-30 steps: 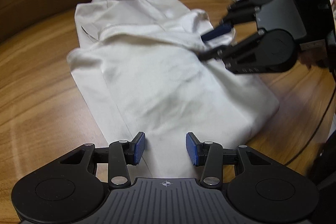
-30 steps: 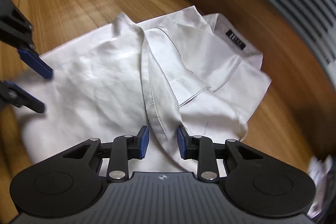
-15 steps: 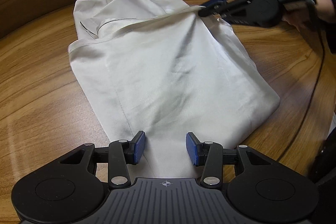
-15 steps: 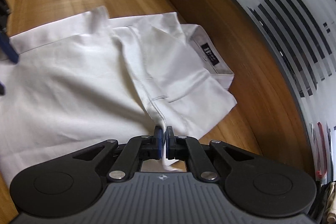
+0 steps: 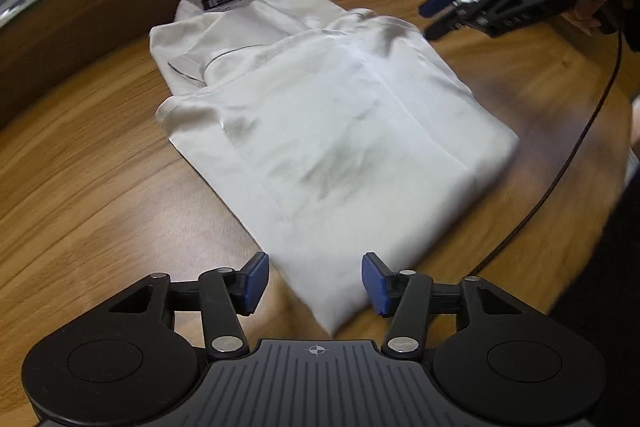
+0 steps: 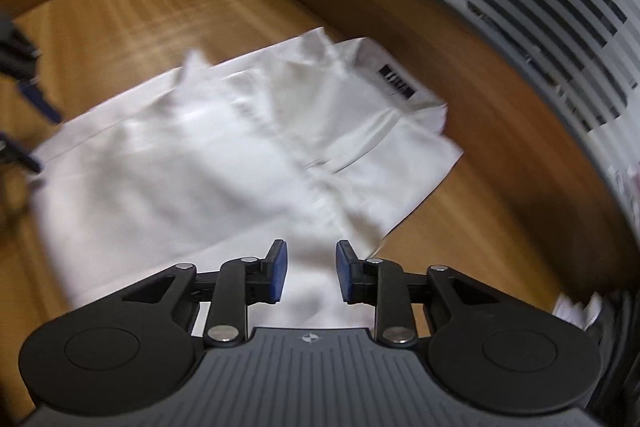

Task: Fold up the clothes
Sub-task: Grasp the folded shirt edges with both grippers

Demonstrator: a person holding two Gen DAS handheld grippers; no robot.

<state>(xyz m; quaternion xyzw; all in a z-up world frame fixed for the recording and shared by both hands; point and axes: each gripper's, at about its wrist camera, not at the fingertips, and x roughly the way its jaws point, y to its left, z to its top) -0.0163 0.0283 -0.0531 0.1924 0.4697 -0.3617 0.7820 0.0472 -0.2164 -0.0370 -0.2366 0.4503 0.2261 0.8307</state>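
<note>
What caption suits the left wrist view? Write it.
Both grippers, left and right, opening clear of the folded white shirt.

Even indoor light, soft glare on wood, motion blur, strong fisheye bending at edges

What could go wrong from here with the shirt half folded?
Both grippers' jaws are opening with nothing pinched, so the silky shirt may slide and loosen its fold. The left gripper frames the hem corner and could snag it. The cable hangs near the shirt's side and could drag it.
</note>
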